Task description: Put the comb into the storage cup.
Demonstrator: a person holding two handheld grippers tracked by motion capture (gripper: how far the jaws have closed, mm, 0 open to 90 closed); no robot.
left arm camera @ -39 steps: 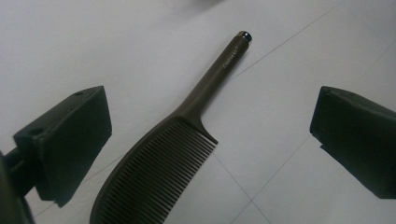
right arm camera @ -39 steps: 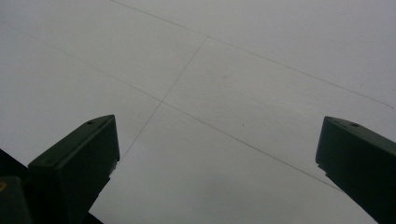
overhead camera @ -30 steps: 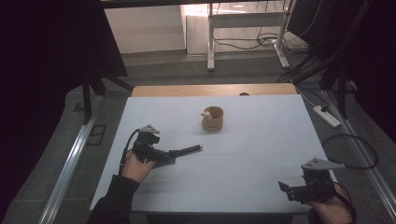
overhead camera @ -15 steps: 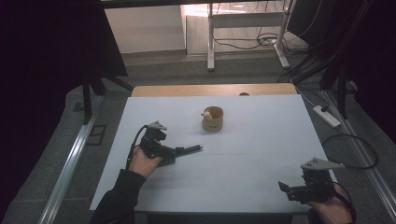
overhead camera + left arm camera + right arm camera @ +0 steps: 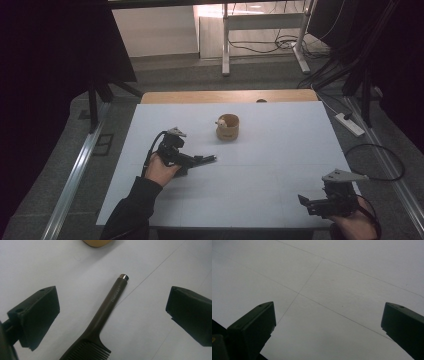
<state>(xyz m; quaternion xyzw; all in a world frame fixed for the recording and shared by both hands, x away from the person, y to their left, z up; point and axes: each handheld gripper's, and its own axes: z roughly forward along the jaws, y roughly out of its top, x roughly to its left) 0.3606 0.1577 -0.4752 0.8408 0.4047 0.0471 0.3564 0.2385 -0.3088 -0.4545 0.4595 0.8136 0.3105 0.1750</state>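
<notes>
comb [image 5: 100, 322] lies flat on the white table [image 5: 280, 165] at lower middle of the left gripper view, between the wide-open left gripper [image 5: 112, 312], which has slid up toward the cup [image 5: 228, 127], so a grab looks close.

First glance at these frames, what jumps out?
A dark comb lies on the white table, between the open jaws of the left gripper. Beyond it, mid-table, stands a small tan cup with something pale at its rim. The right gripper sits open at the near right corner, over bare table.
</notes>
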